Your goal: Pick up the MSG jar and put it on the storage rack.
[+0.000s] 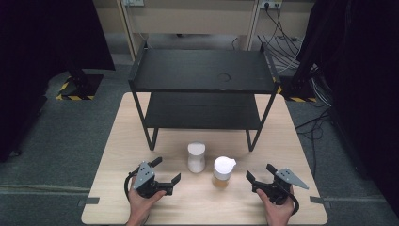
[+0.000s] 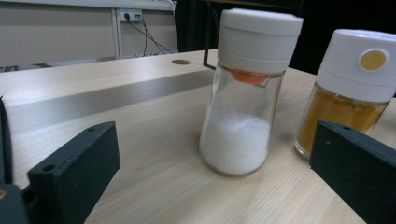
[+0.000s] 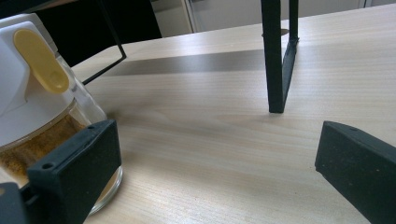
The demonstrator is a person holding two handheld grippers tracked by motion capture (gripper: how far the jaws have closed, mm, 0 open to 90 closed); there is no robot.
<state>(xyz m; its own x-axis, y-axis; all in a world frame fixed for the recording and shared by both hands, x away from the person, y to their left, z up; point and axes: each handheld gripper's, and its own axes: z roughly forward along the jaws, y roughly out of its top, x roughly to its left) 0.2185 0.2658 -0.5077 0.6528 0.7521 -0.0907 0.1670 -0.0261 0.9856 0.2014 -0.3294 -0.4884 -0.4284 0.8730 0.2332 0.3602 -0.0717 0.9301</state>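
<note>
Light wood-grain table [image 1: 117, 155] is sitting on grey carpet, dark curtains hanging at both sides, beige wall panel with sockets and loose cables running along the back. A black two-tier metal shelf rack [image 1: 202, 70] is standing on the far half of the tabletop, both tiers bare, its front legs coming down just behind the two shakers. Striped hazard tape is marking stand bases on the floor left and right of the rack.

Person's hands are coming in from the near edge. Left gripper [image 1: 167, 173] is resting low over the table, jaws spread wide and holding nothing, pointing toward the salt shaker [image 1: 196, 157], which is standing upright near the table's middle, white cap on, glass about half full of white grains. In the left gripper view the salt shaker [image 2: 243, 93] is sitting between and beyond the jaws, not touching either.

Right gripper [image 1: 259, 174] is also gaping, nothing clamped, just right of the spice shaker [image 1: 223, 172] with yellow-brown powder and a white flip cap. In the right gripper view that spice shaker [image 3: 42, 121] is standing beside the one jaw, contact unclear
</note>
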